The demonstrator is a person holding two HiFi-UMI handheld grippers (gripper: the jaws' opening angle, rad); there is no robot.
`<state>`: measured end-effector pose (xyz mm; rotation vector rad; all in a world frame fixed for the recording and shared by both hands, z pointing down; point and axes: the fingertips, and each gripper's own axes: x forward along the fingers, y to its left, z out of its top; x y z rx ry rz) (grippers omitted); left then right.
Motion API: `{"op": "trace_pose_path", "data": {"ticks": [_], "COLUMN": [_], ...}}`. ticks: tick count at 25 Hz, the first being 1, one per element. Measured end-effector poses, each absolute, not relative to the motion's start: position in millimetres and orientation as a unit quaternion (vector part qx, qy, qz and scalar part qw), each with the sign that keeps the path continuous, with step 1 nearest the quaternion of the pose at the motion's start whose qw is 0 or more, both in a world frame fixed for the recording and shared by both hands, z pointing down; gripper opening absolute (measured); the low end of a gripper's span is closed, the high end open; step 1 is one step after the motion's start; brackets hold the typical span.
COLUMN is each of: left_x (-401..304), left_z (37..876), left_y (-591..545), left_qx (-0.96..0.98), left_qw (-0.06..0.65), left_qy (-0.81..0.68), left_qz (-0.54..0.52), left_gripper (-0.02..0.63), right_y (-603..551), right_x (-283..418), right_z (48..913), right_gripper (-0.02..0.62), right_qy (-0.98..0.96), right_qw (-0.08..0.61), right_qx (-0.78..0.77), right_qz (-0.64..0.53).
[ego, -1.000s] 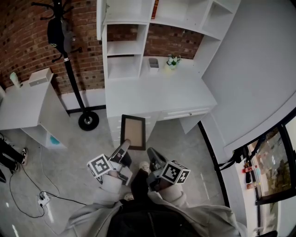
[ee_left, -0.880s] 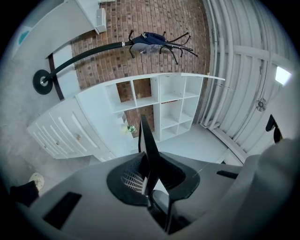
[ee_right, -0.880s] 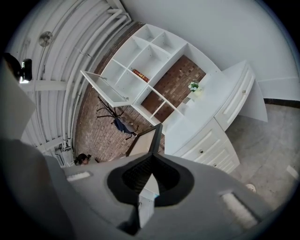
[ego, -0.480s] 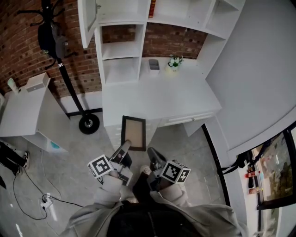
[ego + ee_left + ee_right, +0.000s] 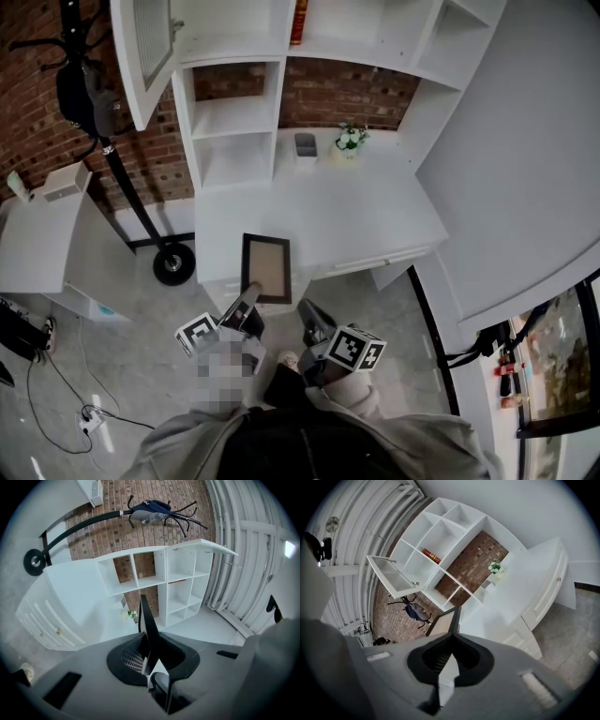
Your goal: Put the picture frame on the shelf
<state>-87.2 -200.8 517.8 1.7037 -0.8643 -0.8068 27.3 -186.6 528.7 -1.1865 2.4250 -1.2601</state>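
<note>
The picture frame [image 5: 265, 268], dark-rimmed with a tan inside, is held upright in front of me over the front edge of the white desk [image 5: 356, 216]. My left gripper [image 5: 248, 298] is shut on its lower left edge. In the left gripper view the frame [image 5: 146, 620] rises edge-on from between the jaws of that gripper [image 5: 149, 653]. My right gripper [image 5: 307, 311] sits at the frame's lower right corner. From its own view the frame [image 5: 443, 623] comes out of its closed jaws. The white shelf unit [image 5: 230, 122] stands at the desk's back.
A cabinet door [image 5: 141, 47] hangs open at the shelf's upper left. A red book [image 5: 300, 23] stands in an upper compartment. A grey cup [image 5: 305, 145] and a small flower pot [image 5: 350, 139] sit at the desk's back. A coat rack [image 5: 94, 112] and a low white table [image 5: 37, 244] stand to the left.
The desk and shelf have come nearer. The frame, still in both grippers, now overlaps the desk's front edge instead of hanging before the drawers.
</note>
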Motion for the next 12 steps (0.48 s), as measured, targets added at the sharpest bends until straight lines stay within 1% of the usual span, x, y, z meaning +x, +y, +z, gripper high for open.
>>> {"op": "trace_pose_path", "data": {"ticks": [12], "left_x": [-80.3], "left_z": [509.7], "left_y": [-296.2], "left_qx": [0.709], "left_qw": [0.48], "left_qy": [-0.377], "left_qz": [-0.355], "left_gripper": [0.052], "right_y": [-285.9], "right_x": [37.4], "right_z": [531.3], "right_gripper": [0.0], "right_qy": [0.828], "right_qw": [0.071], "right_qx": [-0.369], "right_qz": [-0.417]}}
